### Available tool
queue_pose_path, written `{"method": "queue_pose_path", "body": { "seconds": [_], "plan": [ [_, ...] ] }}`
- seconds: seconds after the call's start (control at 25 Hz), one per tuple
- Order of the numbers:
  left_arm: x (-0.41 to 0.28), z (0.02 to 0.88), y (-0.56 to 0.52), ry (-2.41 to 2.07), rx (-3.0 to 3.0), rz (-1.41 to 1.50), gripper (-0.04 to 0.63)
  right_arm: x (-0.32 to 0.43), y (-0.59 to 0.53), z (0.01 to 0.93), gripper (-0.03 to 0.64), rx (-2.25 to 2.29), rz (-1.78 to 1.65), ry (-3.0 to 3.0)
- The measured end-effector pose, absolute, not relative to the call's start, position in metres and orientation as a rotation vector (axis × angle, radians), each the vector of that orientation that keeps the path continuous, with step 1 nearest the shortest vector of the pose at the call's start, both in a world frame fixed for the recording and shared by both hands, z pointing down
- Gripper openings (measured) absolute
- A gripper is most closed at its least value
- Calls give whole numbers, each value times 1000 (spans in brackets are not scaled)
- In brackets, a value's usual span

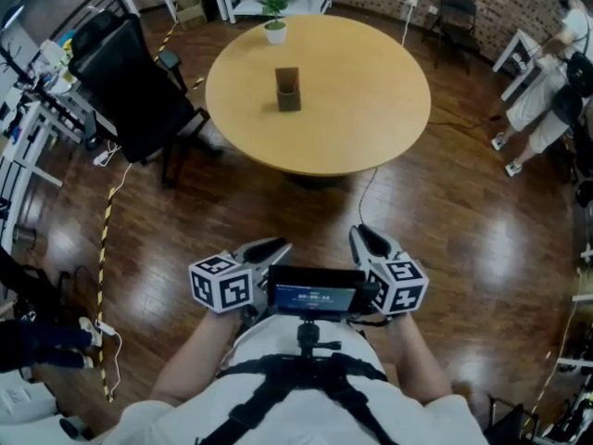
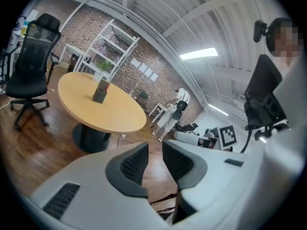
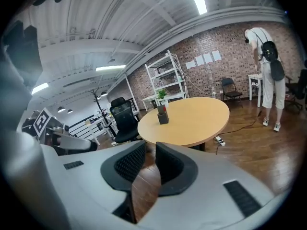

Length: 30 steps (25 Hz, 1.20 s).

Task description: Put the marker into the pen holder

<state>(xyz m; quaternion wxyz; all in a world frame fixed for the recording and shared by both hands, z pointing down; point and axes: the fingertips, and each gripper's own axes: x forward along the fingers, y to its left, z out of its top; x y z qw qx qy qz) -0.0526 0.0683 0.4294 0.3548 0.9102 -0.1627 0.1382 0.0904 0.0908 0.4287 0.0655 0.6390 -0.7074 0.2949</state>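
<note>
What seems to be the marker [image 3: 164, 109] shows only as a small red tip standing out of the top of the dark pen holder [image 1: 288, 89]; it is too small to be sure. The holder stands upright on the round wooden table [image 1: 371, 109], at 12 o'clock from the person and slightly toward the table's 11 o'clock side. A potted plant [image 1: 274, 15] sits at the table's far edge, just beyond the holder. A black office chair [image 1: 130, 82] is at the table's 9 o'clock, and another person [image 1: 542, 91] stands at 2 o'clock. Well short of the table, at 6 o'clock, the left gripper [image 2: 154, 150] and the right gripper [image 3: 150, 152] are held close to the body, each with a narrow gap between its jaws and nothing in it.
</note>
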Motion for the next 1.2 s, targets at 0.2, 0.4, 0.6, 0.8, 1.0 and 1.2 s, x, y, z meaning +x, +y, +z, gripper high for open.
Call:
{"method": "queue_pose_path", "body": {
  "seconds": [0.2,0.4,0.6,0.8,1.0,1.2],
  "plan": [
    [-64,421,68,-386,2386,352,100,87,102,426,77,1989,865,-2083],
    [-63,423,62,-390,2388,364,100,98,107,427,77,2008,850,-2034],
    [-69,418,71,-362,2382,360,99,94,113,417,55,2030,830,-2009],
    [-69,409,65,-349,2399,346,99,87,104,407,9,2040,810,-2023],
    [-68,414,71,-333,2387,361,100,83,108,412,8,2021,839,-2028],
    [-64,414,78,-322,2387,361,100,77,115,409,6,1985,838,-2078]
  ]
}}
